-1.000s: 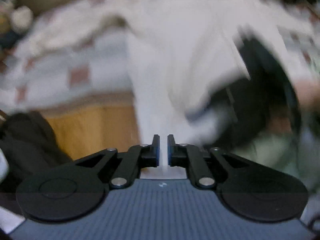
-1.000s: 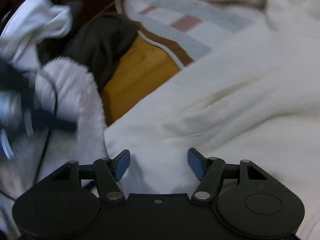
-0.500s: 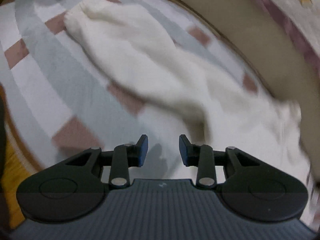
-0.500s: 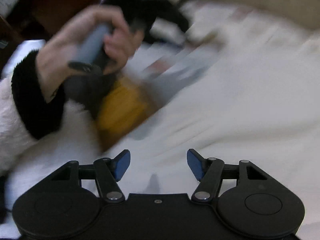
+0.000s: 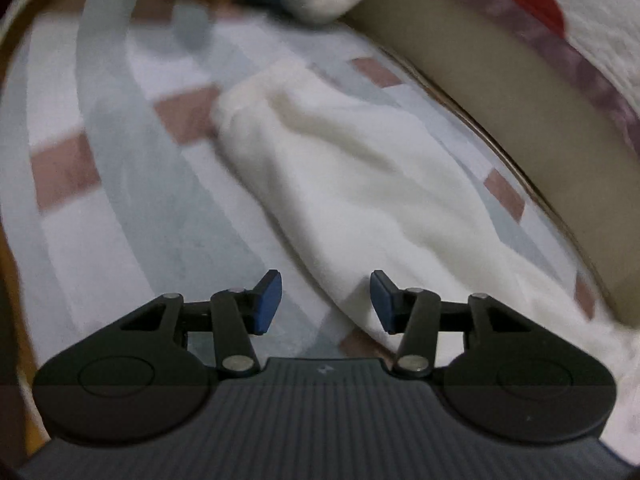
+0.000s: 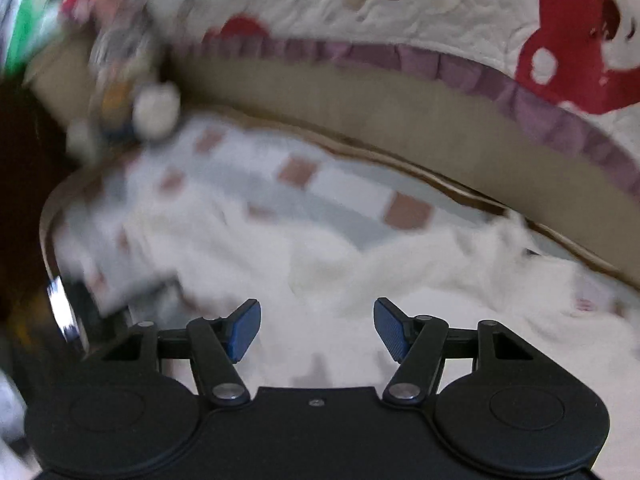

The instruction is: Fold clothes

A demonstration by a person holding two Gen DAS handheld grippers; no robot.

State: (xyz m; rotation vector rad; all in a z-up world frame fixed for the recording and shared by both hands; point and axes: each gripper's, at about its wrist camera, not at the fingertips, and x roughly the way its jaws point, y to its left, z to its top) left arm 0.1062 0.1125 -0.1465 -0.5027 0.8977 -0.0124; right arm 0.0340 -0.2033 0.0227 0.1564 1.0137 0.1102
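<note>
Checked mat (image 5: 120,184) in grey, white, brown — tan bed side (image 6: 400,128), frilled quilt (image 6: 460,12) above.

Dim, motion-blurred, fisheye-warped edges

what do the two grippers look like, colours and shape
The left gripper and right gripper match: black linkage arms with silver pivot pins, round black discs at each side, blue-padded fingers. The left body is ribbed dark grey; the right is smooth black.

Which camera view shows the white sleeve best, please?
The left wrist view. There the sleeve lies stretched across the checked sheet, its cuff end plain, just beyond the open left gripper. The right wrist view shows only blurred white cloth; I cannot pick out the sleeve.
</note>
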